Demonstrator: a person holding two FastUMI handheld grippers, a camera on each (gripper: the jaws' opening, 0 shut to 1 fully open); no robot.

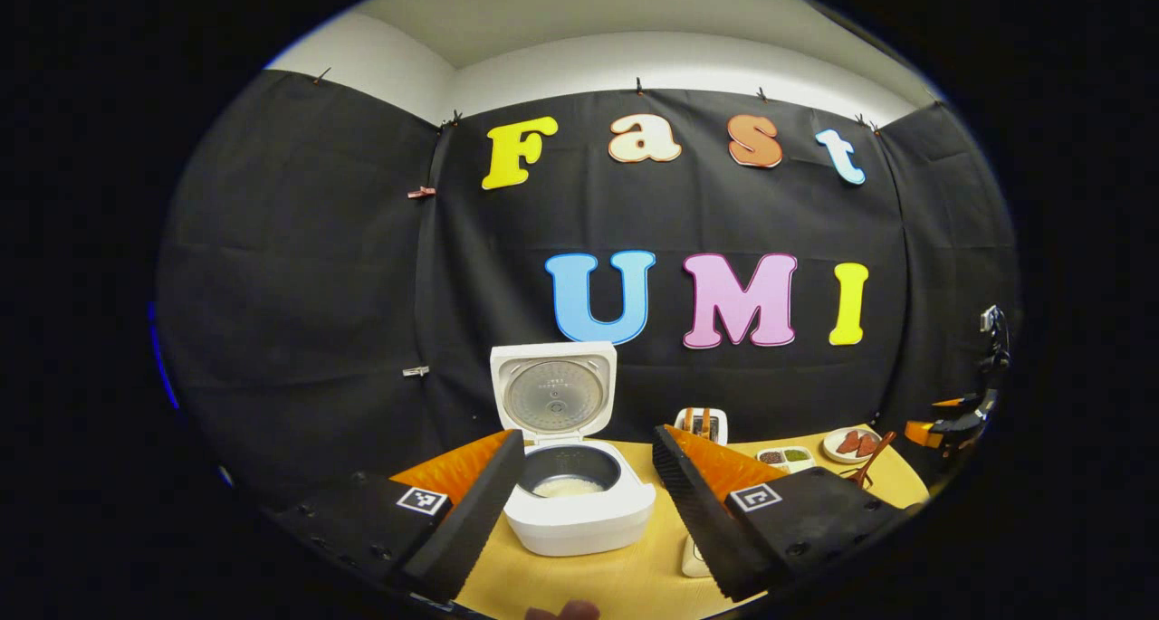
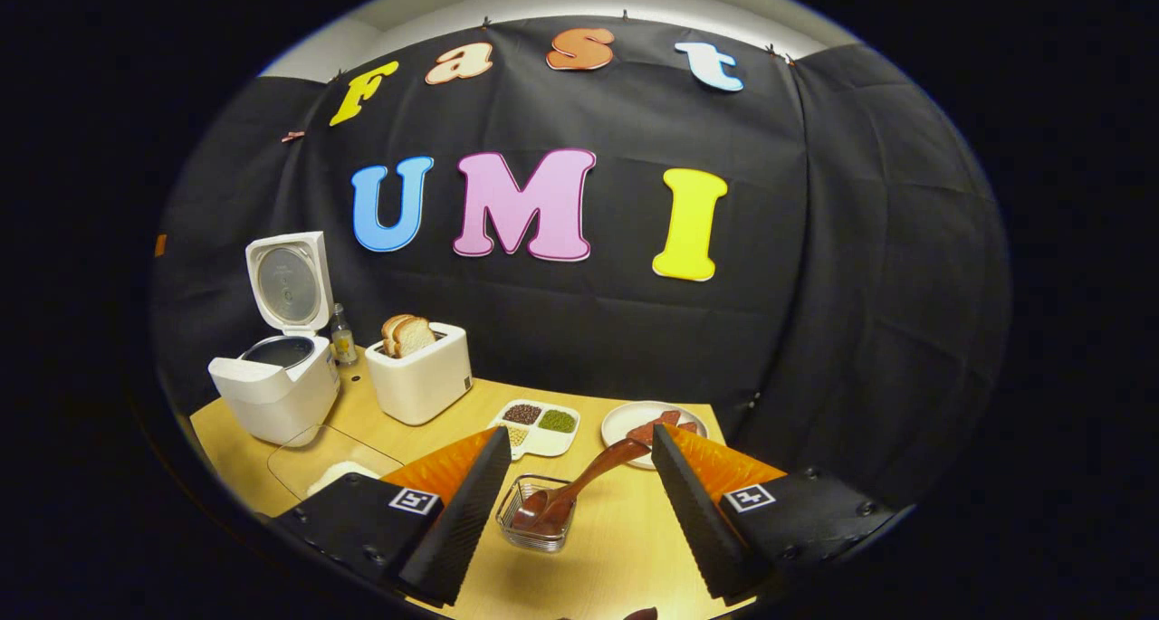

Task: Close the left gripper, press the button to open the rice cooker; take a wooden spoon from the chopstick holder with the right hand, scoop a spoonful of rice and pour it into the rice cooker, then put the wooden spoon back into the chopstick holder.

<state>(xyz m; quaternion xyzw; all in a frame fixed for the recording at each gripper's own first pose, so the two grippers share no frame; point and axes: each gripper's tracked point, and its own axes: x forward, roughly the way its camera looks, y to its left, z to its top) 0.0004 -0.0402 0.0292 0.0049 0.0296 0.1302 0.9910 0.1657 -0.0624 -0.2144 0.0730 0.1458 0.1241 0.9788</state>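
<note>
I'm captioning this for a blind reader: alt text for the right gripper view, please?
An open gripper hovers over a wooden spoon resting in a small clear holder on a wooden table. Farther left stand an open rice cooker and a toaster.

Toaster [image 2: 421,380] w/ bread slices [image 2: 408,334], small bottle [image 2: 342,334] behind, divided dish [image 2: 536,426] of grains nr plate [image 2: 625,421]; all on table [image 2: 625,538].

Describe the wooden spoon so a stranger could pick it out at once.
Start at the white toaster holding bread, then come forward past the divided dish. In the small clear glass holder leans the wooden spoon, the one dark reddish utensil, handle slanting toward the plate.
</note>
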